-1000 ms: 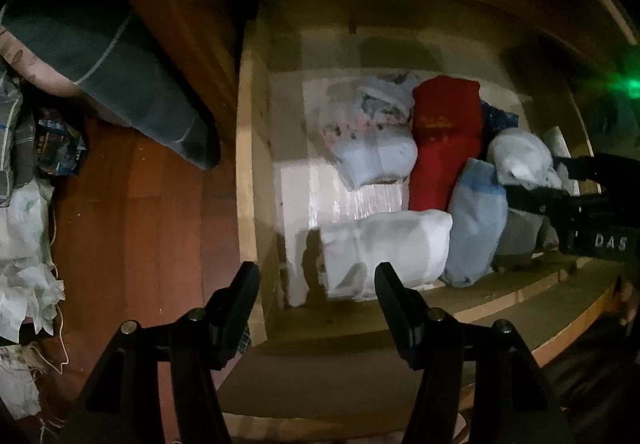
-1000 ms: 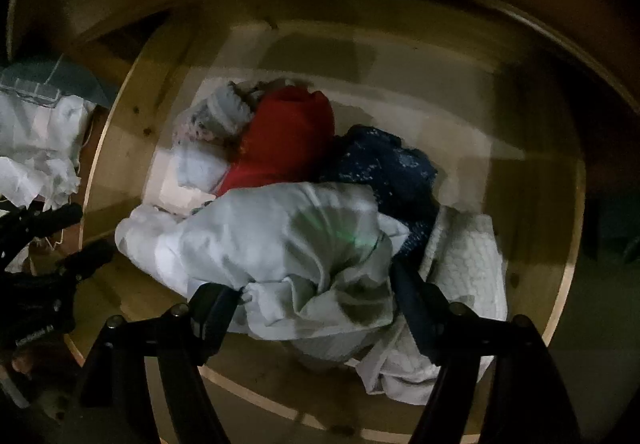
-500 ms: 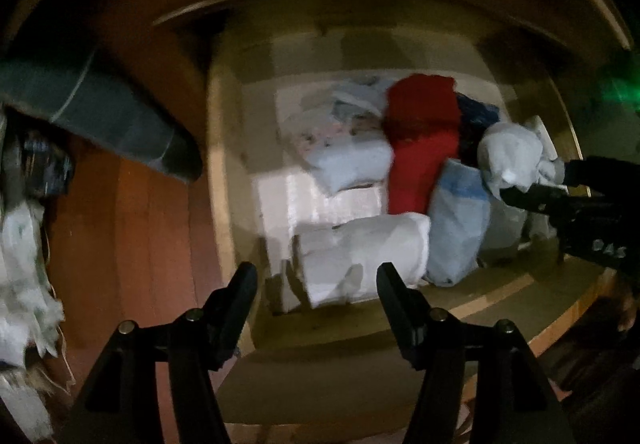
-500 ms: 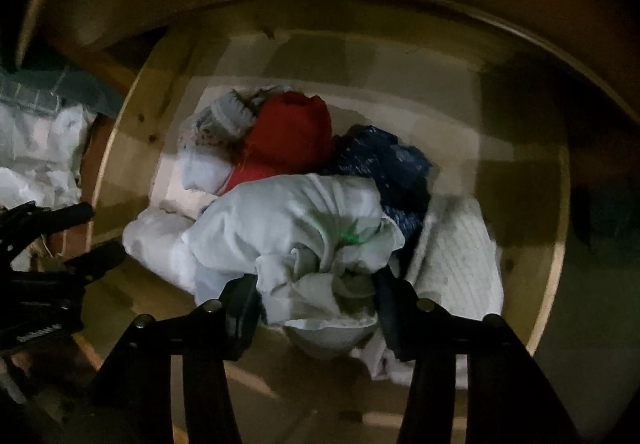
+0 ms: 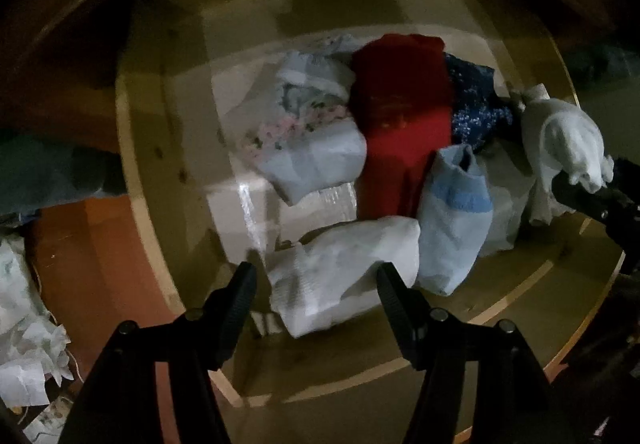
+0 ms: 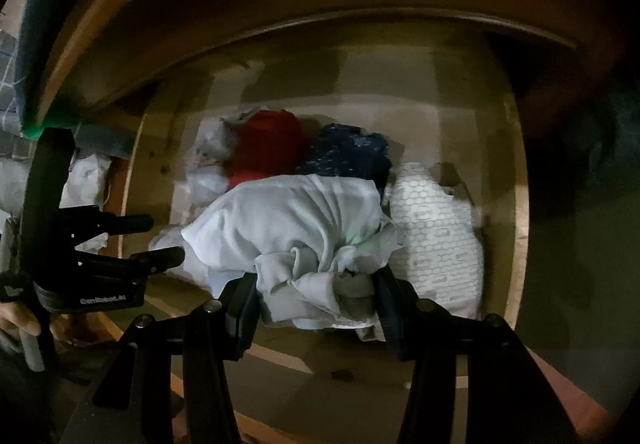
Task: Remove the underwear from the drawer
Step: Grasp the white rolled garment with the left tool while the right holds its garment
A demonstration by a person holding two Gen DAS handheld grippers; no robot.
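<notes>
Right gripper (image 6: 316, 294) clamped on white underwear (image 6: 288, 228), bunched at lower centre of its view, above the drawer (image 6: 520, 228) front. Left gripper (image 5: 316, 294) spread wide, holding nothing, hovering over a folded white bundle (image 5: 344, 268). Farther back: light blue piece (image 5: 452, 219), red garment (image 5: 404, 115), navy patterned cloth (image 5: 476, 107).

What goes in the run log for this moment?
right gripper: shut on white underwear | left gripper: open over folded white bundle | drawer: open
</notes>
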